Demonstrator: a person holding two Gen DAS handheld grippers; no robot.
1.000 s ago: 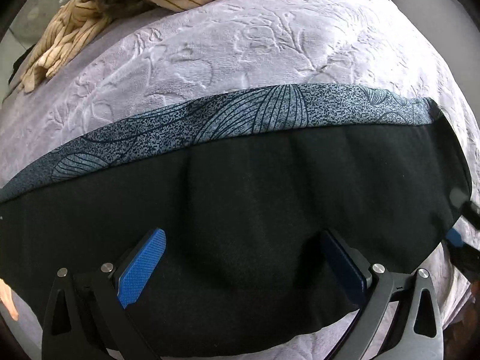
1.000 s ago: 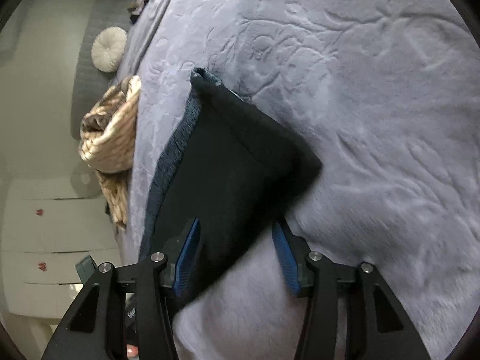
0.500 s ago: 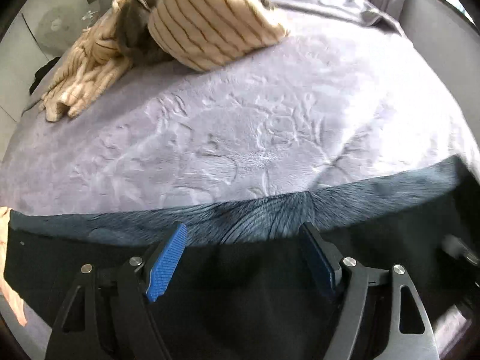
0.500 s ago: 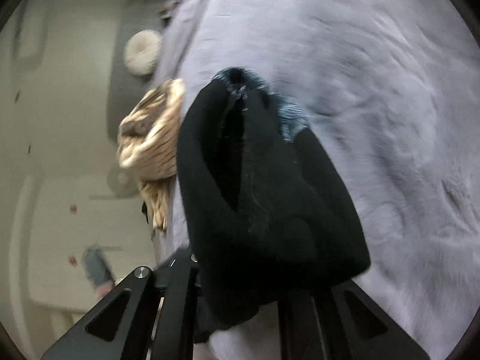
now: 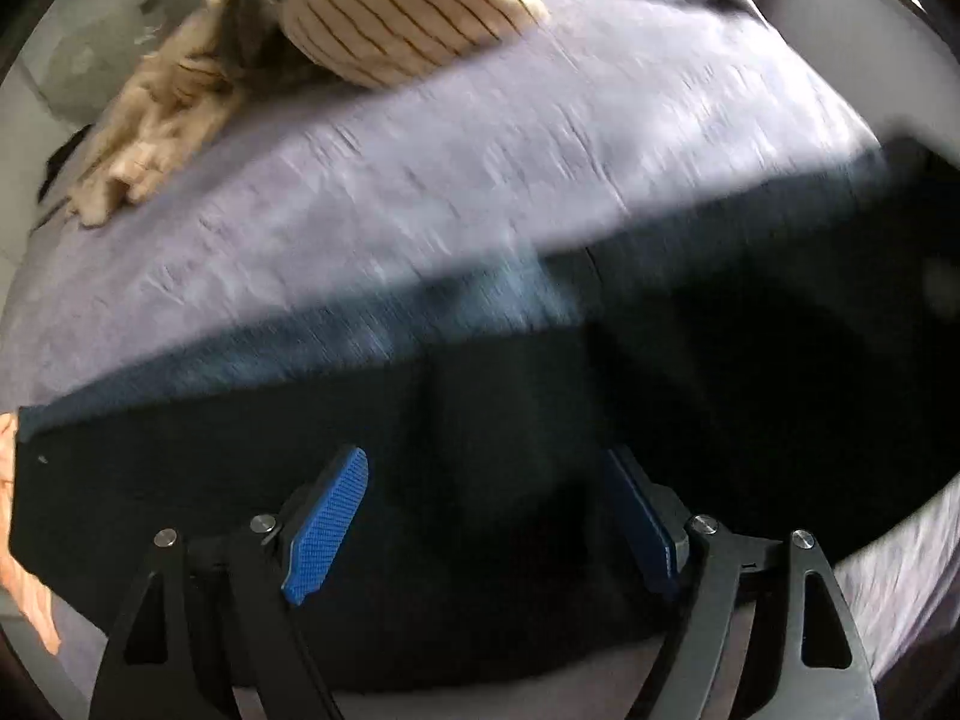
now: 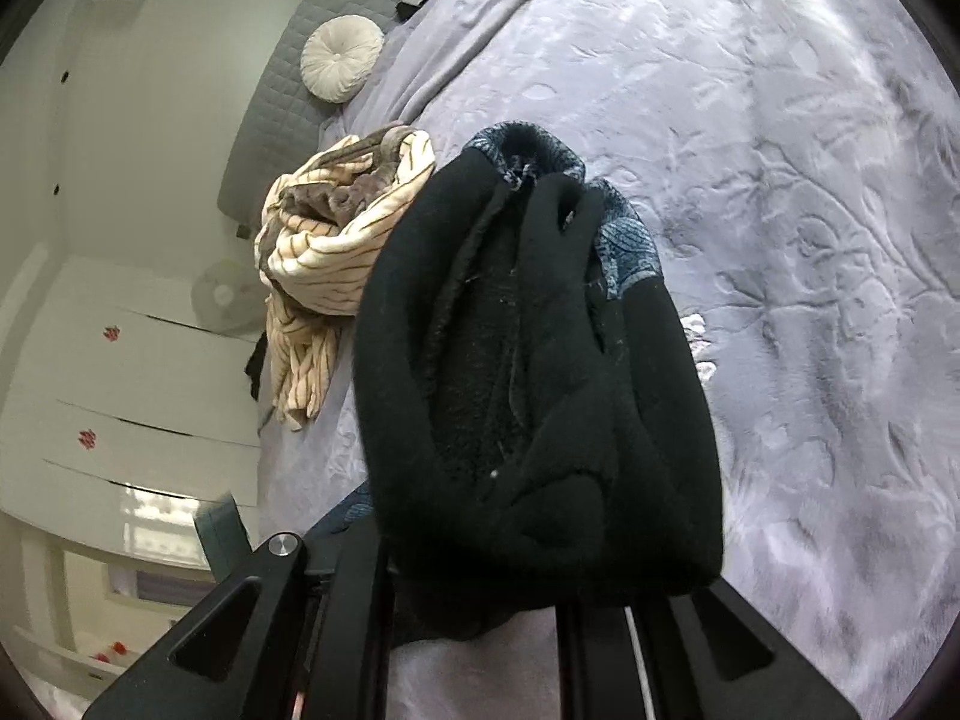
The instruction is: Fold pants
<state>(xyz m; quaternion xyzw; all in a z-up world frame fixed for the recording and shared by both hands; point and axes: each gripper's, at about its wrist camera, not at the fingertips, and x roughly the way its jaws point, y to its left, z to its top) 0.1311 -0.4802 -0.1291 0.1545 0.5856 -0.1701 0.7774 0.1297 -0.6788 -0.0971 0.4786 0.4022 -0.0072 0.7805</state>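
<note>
Carrying the pants [image 6: 540, 372] clamped in the right gripper [image 6: 474, 594] toward 12 o'clock, keep the spread-apart left gripper [image 5: 480, 516] pinning the fabric.

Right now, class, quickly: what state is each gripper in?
Left gripper: open, fingers spread over the pants, gripping nothing.
Right gripper: closed on a bunched end of the pants.
</note>
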